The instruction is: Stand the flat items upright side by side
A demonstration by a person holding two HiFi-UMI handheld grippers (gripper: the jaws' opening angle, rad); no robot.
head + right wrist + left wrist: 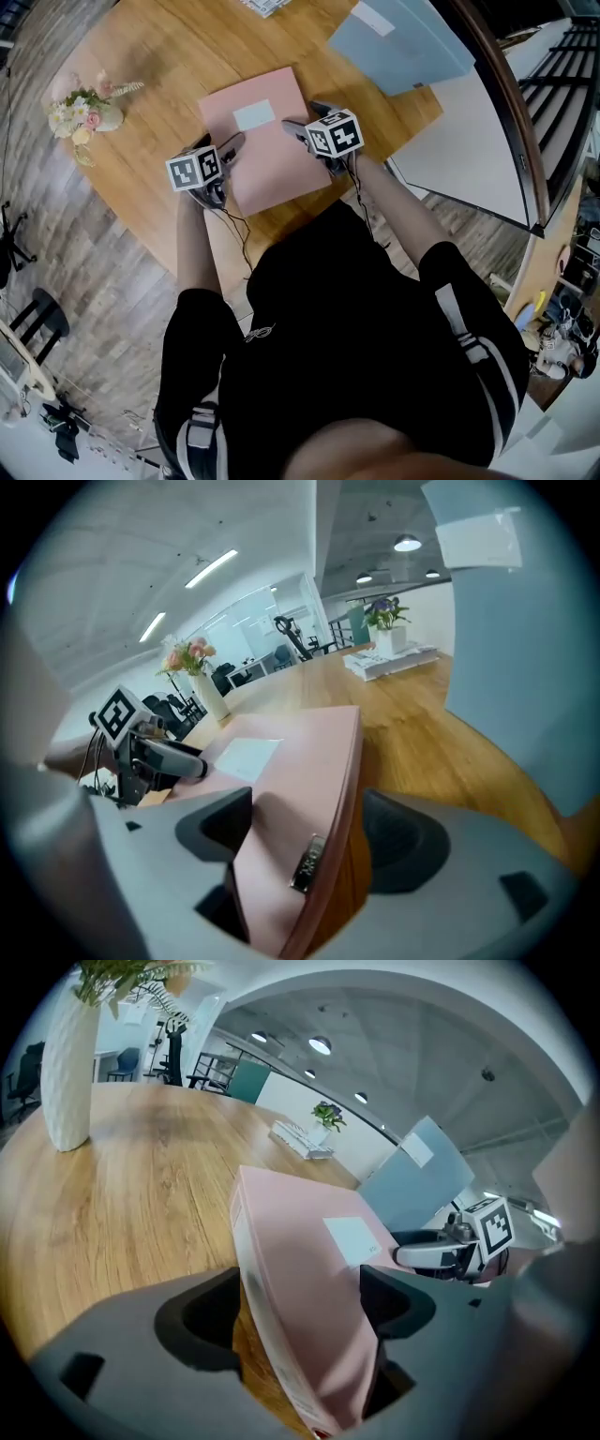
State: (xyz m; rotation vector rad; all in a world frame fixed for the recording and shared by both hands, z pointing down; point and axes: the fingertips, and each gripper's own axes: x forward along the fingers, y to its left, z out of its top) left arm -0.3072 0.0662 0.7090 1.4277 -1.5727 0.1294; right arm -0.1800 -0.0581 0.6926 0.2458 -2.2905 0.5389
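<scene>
Left tool (pixel 231 150) and right tool (pixel 306 120) both stand with jaws wide apart, each straddling a near corner of the pink folder (pixel 267 141), which lies flat near the middle of the round counter (pixel 169 66). In the left gripper view a strip of wood shows between one jaw of the left tool (pixel 305 1307) and the folder's spine, so nothing is clamped. The right gripper view shows the same for the right tool (pixel 309 832), with wood visible between the folder's edge and the far jaw. From the head view the two near corners of the folder are covered by the tools, and the person's dark top hides the counter's near rim. Print along the pink spine is too blurred to read, and a small metal tab (pixel 307 862) on the folder's edge cannot be made out further. The folder is matte, stiff and rectangular, with a white label (pixel 254 114) on its cover. A pale blue folder (pixel 398 37), also matte and labelled, lies flat at the counter's far right, its top cut off by the picture's edge. The counter is warm, straight-grained wood. A white ribbed vase (pixel 70 1063) with pastel flowers stands at its left edge, well apart from the folders.
</scene>
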